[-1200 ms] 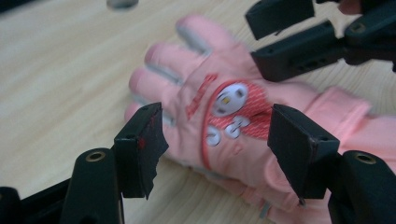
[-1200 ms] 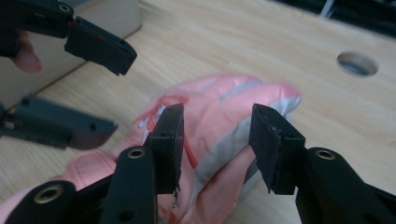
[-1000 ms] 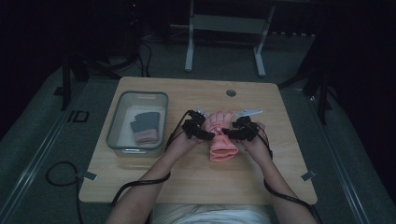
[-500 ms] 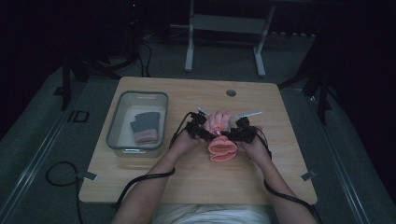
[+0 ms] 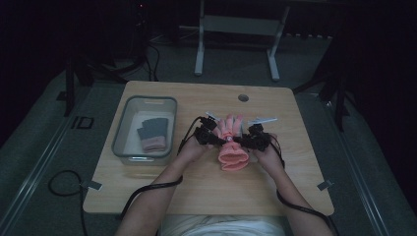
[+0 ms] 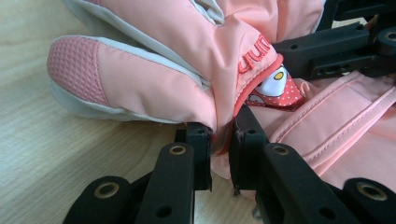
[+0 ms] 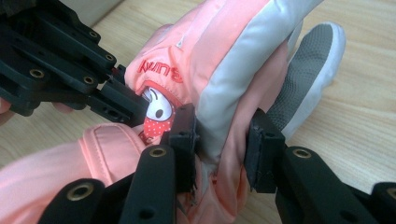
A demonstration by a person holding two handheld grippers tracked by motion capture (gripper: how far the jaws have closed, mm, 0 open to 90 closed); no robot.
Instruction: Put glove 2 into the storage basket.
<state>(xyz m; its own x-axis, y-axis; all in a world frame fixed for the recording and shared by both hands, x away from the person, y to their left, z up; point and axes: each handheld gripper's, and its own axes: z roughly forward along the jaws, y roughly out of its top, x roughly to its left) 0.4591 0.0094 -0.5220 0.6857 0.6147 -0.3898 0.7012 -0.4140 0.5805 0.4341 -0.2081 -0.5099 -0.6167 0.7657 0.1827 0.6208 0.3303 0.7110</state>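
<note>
A pink and grey padded glove (image 5: 231, 142) lies mid-table, fingers pointing away from the person and cuff toward them. My left gripper (image 5: 221, 140) is at its left side and my right gripper (image 5: 242, 141) at its right. In the left gripper view the jaws (image 6: 219, 140) have just been closing and now pinch the glove's (image 6: 154, 79) red-trimmed edge. In the right gripper view the jaws (image 7: 219, 140) have also been closing, and they squeeze a thick fold of the glove (image 7: 233, 60) between the pads.
A clear plastic bin (image 5: 123, 147) stands on the table's left part with dark grey and pink cloth items (image 5: 152, 135) inside. A round cable hole (image 5: 243, 97) is near the far edge. Cables trail from both grippers toward the person.
Both hands stay at the glove almost in place. The jaws of both grippers have narrowed onto it.
</note>
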